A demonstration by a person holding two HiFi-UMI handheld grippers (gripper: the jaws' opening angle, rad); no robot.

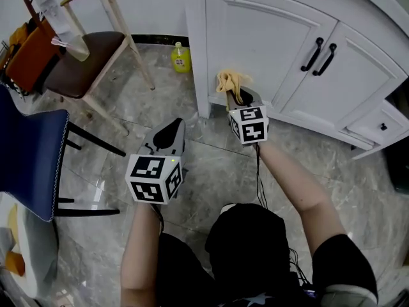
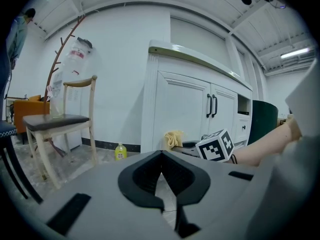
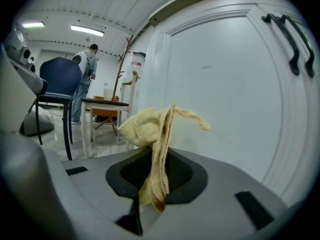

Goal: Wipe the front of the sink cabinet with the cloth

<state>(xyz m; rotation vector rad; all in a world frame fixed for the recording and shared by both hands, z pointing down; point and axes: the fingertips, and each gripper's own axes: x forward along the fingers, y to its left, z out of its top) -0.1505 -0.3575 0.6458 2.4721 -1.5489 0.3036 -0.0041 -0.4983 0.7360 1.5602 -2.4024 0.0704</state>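
Note:
A yellow cloth (image 1: 231, 80) is bunched against the lower left part of the white sink cabinet (image 1: 268, 37) door. My right gripper (image 1: 241, 97) is shut on the cloth (image 3: 155, 139), which sticks up between its jaws right by the door panel (image 3: 225, 89). My left gripper (image 1: 167, 134) hangs over the marble floor, left of the cabinet, shut with nothing in it. From the left gripper view (image 2: 161, 176) I see the cabinet (image 2: 190, 109), the cloth (image 2: 173, 138) and the right gripper's marker cube (image 2: 216, 145).
A wooden chair (image 1: 86, 50) stands to the left, with a yellow bottle (image 1: 180, 57) on the floor by the cabinet's corner. A blue chair (image 1: 29, 158) sits at the near left. Black door handles (image 1: 319, 55) are at the right. A person (image 3: 82, 86) stands far off.

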